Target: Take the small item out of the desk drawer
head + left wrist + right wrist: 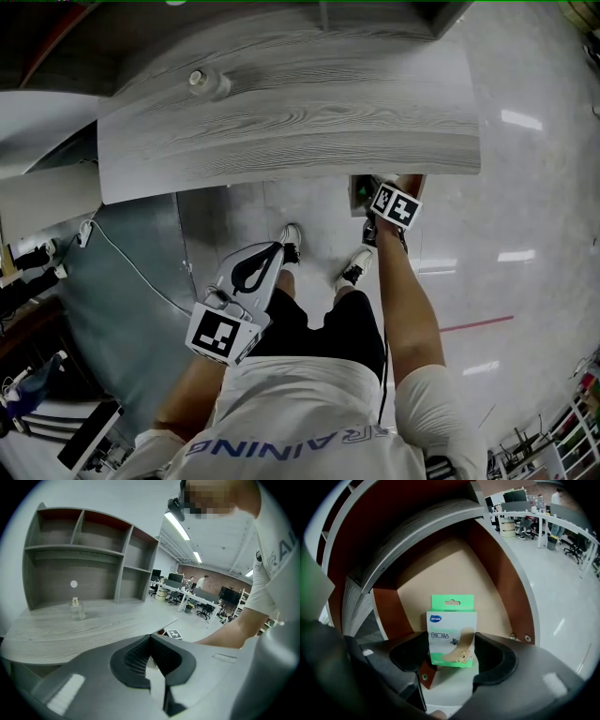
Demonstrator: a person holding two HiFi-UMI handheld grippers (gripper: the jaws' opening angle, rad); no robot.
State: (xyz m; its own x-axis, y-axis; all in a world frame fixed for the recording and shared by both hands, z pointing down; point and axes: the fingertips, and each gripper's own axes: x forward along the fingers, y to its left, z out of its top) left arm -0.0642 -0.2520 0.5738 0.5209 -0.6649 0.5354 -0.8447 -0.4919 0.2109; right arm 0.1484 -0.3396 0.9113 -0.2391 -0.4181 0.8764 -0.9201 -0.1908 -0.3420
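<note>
A small white and green plaster box point(451, 632) stands upright between the pads of my right gripper point(451, 652). Both dark pads touch its sides, so the gripper is shut on it. Behind the box is the open desk drawer point(440, 576), with a tan bottom and red-brown walls. In the head view my right gripper point(373, 199) reaches under the desk's front edge, where a bit of green shows. My left gripper point(150, 638) is shut with nothing in it, held low by the person's left side point(255, 270), away from the drawer.
The grey wood desk top point(281, 122) juts over the drawer and carries a small glass bottle point(76, 609) in front of a shelf unit point(79, 555). The person's feet point(291, 242) stand on the pale floor below the desk. An office with desks and chairs lies beyond.
</note>
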